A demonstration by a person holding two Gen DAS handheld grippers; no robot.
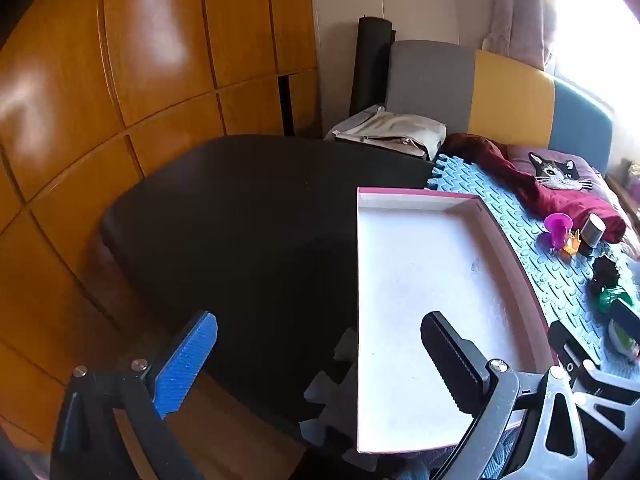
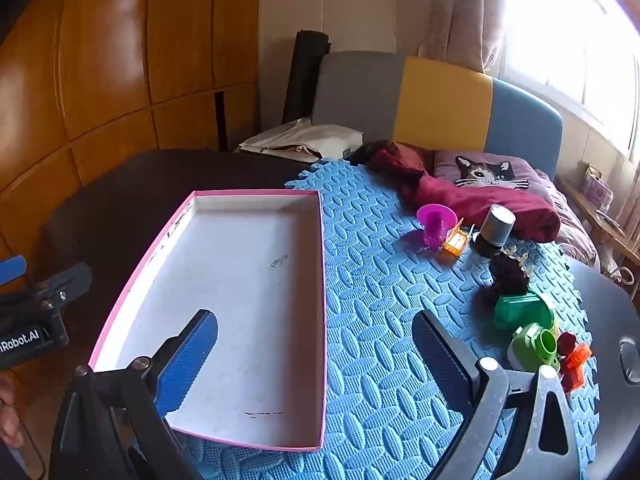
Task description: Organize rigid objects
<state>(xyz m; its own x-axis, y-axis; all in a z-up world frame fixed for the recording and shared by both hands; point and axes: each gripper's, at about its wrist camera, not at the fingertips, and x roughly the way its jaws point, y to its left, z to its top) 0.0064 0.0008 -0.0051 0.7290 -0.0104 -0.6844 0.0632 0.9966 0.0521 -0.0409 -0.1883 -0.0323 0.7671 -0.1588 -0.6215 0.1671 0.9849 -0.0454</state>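
Observation:
A shallow pink-rimmed box point(image 2: 316, 300) with a white inside lies on the blue foam mat point(image 2: 400, 312); nothing is in it. In the left wrist view the same box point(image 1: 516, 248) fills the right middle. Small toys stand in a row on the mat to its right: a purple cup toy point(image 2: 435, 222), an orange piece point(image 2: 456, 242), a grey cylinder point(image 2: 496, 226), a dark figure point(image 2: 510, 274), a green block point(image 2: 520, 312), a light green toy point(image 2: 534, 346) and an orange-red piece point(image 2: 574, 356). My right gripper point(image 2: 316, 364) hangs open over the box's near right rim. My left gripper point(image 1: 320, 360) hangs open over the box's left edge.
A dark table top point(image 1: 240, 216) lies left of the mat. Behind are a maroon cloth point(image 2: 472, 196), a cat-print cushion point(image 2: 488, 172), a folded bag point(image 2: 304, 140), a padded headboard point(image 2: 440, 104) and wooden wardrobe doors point(image 1: 120, 80). A dark chair back point(image 2: 612, 320) stands at right.

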